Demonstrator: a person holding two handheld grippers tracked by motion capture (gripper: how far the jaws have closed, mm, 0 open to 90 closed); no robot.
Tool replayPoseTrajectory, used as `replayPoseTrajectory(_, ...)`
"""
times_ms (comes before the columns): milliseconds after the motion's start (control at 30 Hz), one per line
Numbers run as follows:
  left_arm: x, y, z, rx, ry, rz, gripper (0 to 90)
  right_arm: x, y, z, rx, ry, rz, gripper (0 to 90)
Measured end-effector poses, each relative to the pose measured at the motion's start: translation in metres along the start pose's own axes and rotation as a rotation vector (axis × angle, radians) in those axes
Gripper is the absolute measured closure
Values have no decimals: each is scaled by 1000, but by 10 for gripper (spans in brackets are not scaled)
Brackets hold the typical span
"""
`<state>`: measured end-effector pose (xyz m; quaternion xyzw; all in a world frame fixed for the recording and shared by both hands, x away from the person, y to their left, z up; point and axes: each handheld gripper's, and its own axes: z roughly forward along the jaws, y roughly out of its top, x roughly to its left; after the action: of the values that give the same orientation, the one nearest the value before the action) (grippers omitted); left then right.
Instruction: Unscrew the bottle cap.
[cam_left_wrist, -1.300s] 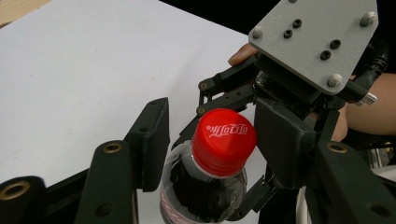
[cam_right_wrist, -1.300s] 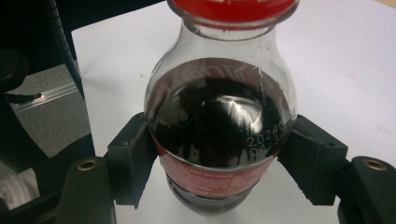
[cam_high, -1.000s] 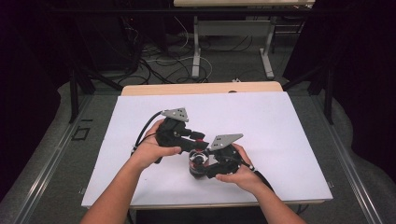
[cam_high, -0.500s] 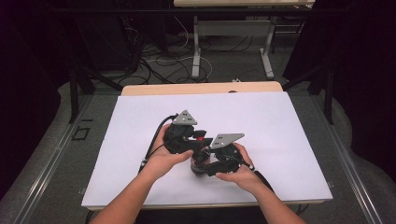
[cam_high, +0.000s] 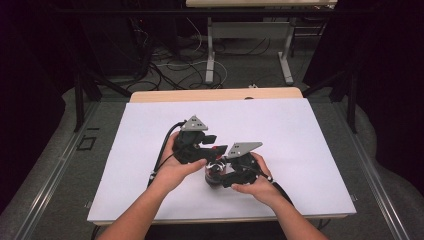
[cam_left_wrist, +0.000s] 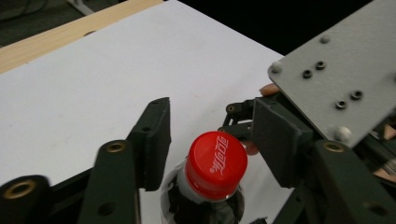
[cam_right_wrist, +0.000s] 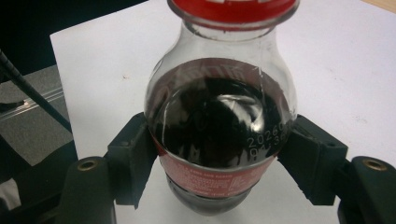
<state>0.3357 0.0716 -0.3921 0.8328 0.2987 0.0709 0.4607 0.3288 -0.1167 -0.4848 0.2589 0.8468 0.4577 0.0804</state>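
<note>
**Two hand-held grippers at a cola bottle on a white table**

High view: the cola bottle (cam_high: 215, 174) stands upright near the front middle of the white table (cam_high: 300, 135), between the person's two hands. The right gripper (cam_high: 231, 172) meets it from the right and the left gripper (cam_high: 212, 150) reaches over it from the left.

Right gripper view: the two black jaws press against opposite sides of the bottle's (cam_right_wrist: 219, 126) body at the upper edge of its red label, one on each flank, so this claw is closed on the bottle. Dark liquid fills the body up to the shoulder.

Left gripper view: the jaws stand apart on either side of the red cap (cam_left_wrist: 215, 163), a visible gap separating each pad from it; this claw is open and grips nothing. The right gripper's grey plate (cam_left_wrist: 341, 70) lies just beyond the cap.
</note>
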Motion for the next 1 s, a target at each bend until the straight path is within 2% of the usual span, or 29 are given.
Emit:
replayPoseTrajectory(133, 5, 1, -6, 24, -64, 41, 440, 1, 1, 0, -6, 6, -5, 313)
replayPoseTrajectory(167, 6, 1, -9, 50, -81, 45, 439, 1, 1, 0, -6, 11, -5, 313)
replayPoseTrajectory(200, 6, 0, -8, 36, -80, 54, 439, 1, 1, 0, -8, 13, -9, 313)
replayPoseTrajectory(267, 9, 0, -8, 50, -79, 79, 439, 1, 1, -1, 6, 18, -11, 313)
replayPoseTrajectory(433, 15, -2, -6, 94, -116, 114, 451, 2, 1, 0, -2, 28, -20, 313)
replayPoseTrajectory(467, 15, -3, -5, 97, -111, 112, 453, 3, 1, -1, -1, 33, -16, 313)
replayPoseTrajectory(500, 16, -3, -4, 95, -120, 122, 460, 2, 2, 0, -9, 33, -37, 313)
replayPoseTrajectory(567, 16, -4, -2, 91, -133, 108, 465, 3, 2, -1, 8, 40, -27, 313)
replayPoseTrajectory(600, 17, -3, -1, 87, -134, 115, 465, 3, 2, -1, 10, 39, -28, 313)
replayPoseTrajectory(700, 17, -3, 3, 81, -141, 111, 473, 5, 2, 0, -3, 34, -27, 313)
replayPoseTrajectory(1000, 10, -2, 13, 111, -141, 160, 561, 6, 2, 0, 2, 38, -37, 313)
